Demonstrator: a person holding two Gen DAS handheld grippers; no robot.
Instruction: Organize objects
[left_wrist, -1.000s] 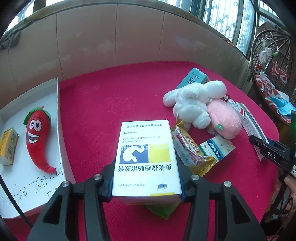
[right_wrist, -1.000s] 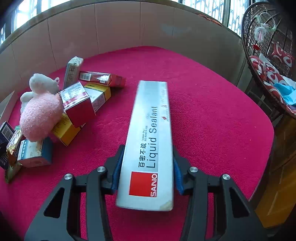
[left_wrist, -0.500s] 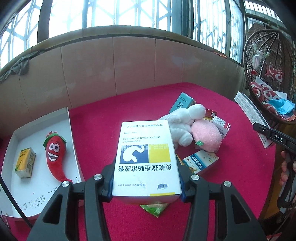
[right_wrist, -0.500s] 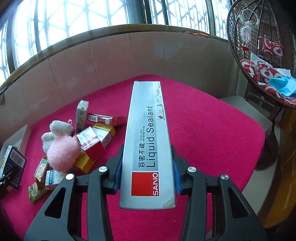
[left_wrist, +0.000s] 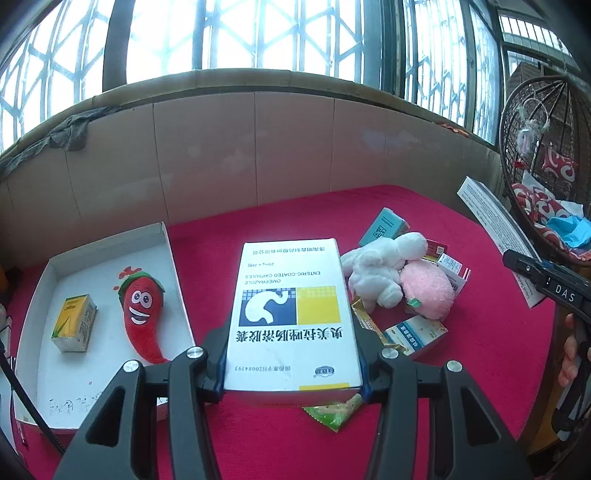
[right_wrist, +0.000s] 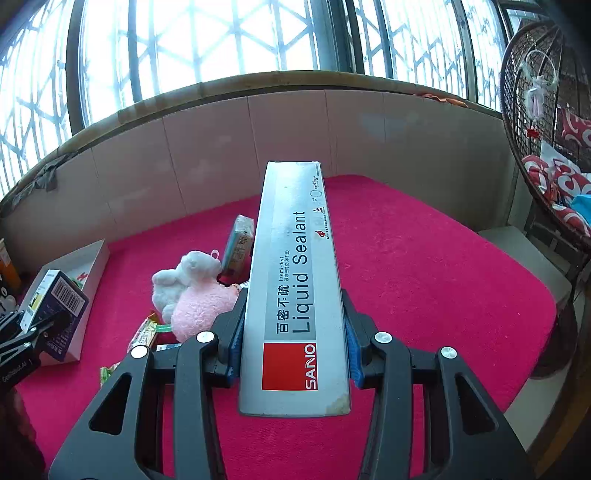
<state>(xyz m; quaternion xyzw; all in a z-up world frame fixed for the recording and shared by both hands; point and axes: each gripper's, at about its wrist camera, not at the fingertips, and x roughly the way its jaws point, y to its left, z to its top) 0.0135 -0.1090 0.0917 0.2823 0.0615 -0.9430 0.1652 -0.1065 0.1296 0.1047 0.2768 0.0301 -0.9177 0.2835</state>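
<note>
Barred windows (left_wrist: 258, 37) run round the back above a tan tiled wall, w/ a red cloth (left_wrist: 480, 258) over the table and a wicker hanging chair (left_wrist: 546, 166) off to the right.

On the cloth's left sits a white tray (left_wrist: 162, 243) holding a red chili plush (left_wrist: 142, 314) and a small yellow carton (left_wrist: 74, 321), apart from each other. Mid-right is a loose heap: white plush (left_wrist: 376, 269) touching a pink plush (left_wrist: 428, 288), a teal box (left_wrist: 384, 227) behind them, a few small boxes and snack packets around. A green packet (left_wrist: 334, 413) pokes out below the held box.

Left gripper (left_wrist: 291, 365) is clamped on a white medicine box (left_wrist: 291, 314), held up over the cloth between tray and heap; it blocks part of the heap. Print reads upside down: "OMEPRAZOLE ENTERIC-COATED CAPSULES", plus Chinese text and a stomach logo.

Right gripper (right_wrist: 293, 354) is clamped on a long silver box (right_wrist: 295, 288), which hides the middle of the heap from that cam. It reads "Liquid Sealant", "(semi-dry)", red "SANO" block. "DAS" shows on that gripper's side in the left view.

Vs 1 s ago: both boxes sit the same in their jaws, but both views show far more window and the cloth lower down, so both hands have gone up and tipped back. Heap and tray unchanged.
</note>
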